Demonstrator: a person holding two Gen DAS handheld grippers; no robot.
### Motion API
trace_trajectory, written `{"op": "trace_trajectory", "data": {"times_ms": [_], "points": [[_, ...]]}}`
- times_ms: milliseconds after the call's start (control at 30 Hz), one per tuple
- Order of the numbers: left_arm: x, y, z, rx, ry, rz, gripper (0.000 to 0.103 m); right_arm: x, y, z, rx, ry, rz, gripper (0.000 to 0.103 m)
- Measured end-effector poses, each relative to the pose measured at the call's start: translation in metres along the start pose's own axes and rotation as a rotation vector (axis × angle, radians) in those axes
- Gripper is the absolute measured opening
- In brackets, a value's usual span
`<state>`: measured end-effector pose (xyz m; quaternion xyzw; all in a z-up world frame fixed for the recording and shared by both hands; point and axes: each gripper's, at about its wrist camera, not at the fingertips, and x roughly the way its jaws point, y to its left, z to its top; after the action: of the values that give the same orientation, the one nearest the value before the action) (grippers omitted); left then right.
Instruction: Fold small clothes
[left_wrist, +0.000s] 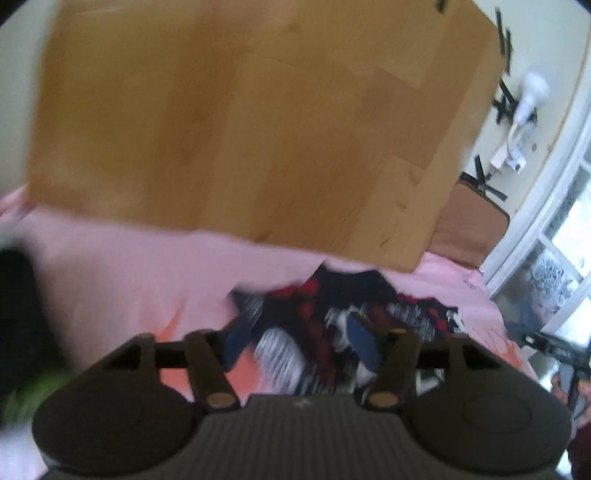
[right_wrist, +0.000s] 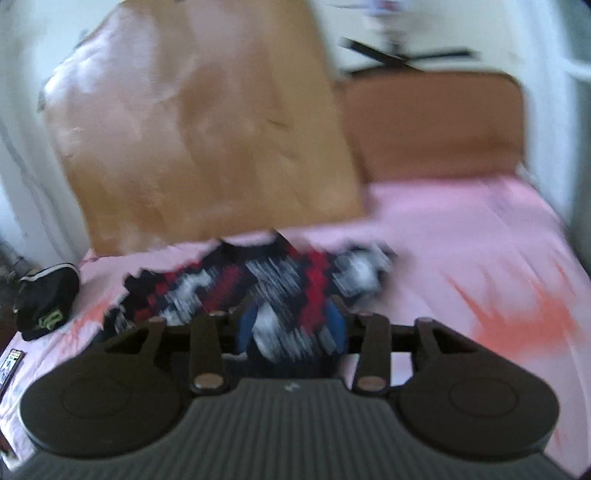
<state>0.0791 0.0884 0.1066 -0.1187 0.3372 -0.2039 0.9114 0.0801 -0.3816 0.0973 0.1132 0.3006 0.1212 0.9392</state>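
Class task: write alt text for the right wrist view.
Blurred view past the right hand-held gripper, jaws apart, over a crumpled red, navy and white patterned garment on a pink bedsheet; a black cap lies left.

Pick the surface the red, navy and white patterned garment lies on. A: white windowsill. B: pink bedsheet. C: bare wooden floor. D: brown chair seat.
B: in the right wrist view the patterned garment is spread on the pink bedsheet, with the wooden board standing behind it.
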Motion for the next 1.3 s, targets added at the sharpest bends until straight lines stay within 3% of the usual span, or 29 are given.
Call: {"op": "trace_trajectory", "data": {"times_ms": [67, 200, 300, 333, 367, 400, 433, 467, 500, 533, 633, 767, 900, 967, 1100, 1233, 1300], "points": [[0.059, -0.010, 0.026, 0.023, 0.073, 0.009, 0.063, 0.045, 0.001, 0.022, -0.016, 0.028, 0.035, 0.060], [0.174, -0.018, 0.057, 0.012, 0.216, 0.042, 0.063, 0.158, -0.012, 0.056, 0.085, 0.160, 0.068, 0.061], [0.233, -0.017, 0.061, -0.015, 0.260, 0.083, 0.062, 0.227, -0.024, 0.064, 0.150, 0.237, 0.049, 0.061], [0.250, -0.016, 0.059, -0.017, 0.286, 0.074, 0.055, 0.244, -0.027, 0.066, 0.158, 0.257, 0.057, 0.062], [0.259, -0.015, 0.056, -0.004, 0.307, 0.066, 0.037, 0.258, -0.027, 0.065, 0.161, 0.276, 0.059, 0.062], [0.261, -0.020, 0.052, 0.040, 0.277, 0.082, 0.029, 0.272, -0.029, 0.063, 0.169, 0.297, 0.058, 0.062], [0.262, -0.024, 0.051, 0.080, 0.272, 0.083, 0.009, 0.281, -0.030, 0.060, 0.175, 0.315, 0.064, 0.062], [0.260, -0.026, 0.048, 0.083, 0.285, 0.067, 0.009, 0.287, -0.030, 0.057, 0.175, 0.329, 0.080, 0.055], [0.252, -0.028, 0.047, 0.084, 0.263, 0.075, 0.008, 0.286, -0.027, 0.055, 0.148, 0.304, 0.090, 0.013], [0.242, -0.031, 0.047, 0.095, 0.246, 0.077, 0.008, 0.288, -0.024, 0.054, 0.141, 0.330, 0.105, 0.014], [0.184, -0.042, 0.048, 0.104, 0.156, 0.050, 0.008, 0.263, -0.014, 0.057, 0.138, 0.269, 0.120, 0.012], [0.083, -0.058, 0.037, 0.108, 0.012, -0.069, 0.008, 0.175, 0.018, 0.062, 0.064, 0.153, 0.165, 0.012], [-0.023, -0.072, -0.023, 0.134, -0.110, -0.197, 0.008, 0.069, 0.049, 0.041, -0.018, 0.034, 0.218, 0.012], [-0.056, -0.078, -0.060, 0.139, -0.132, -0.216, 0.008, 0.016, 0.064, 0.015, -0.064, -0.024, 0.243, 0.012], [-0.085, -0.073, -0.149, 0.131, -0.076, -0.231, 0.009, -0.057, 0.086, -0.063, -0.129, -0.036, 0.242, 0.012], [-0.066, -0.055, -0.205, 0.029, 0.098, -0.199, 0.015, -0.057, 0.094, -0.140, -0.078, 0.066, 0.181, 0.013], [-0.068, -0.049, -0.212, -0.011, 0.127, -0.201, 0.016, -0.050, 0.093, -0.163, -0.057, 0.106, 0.140, 0.017]]}}
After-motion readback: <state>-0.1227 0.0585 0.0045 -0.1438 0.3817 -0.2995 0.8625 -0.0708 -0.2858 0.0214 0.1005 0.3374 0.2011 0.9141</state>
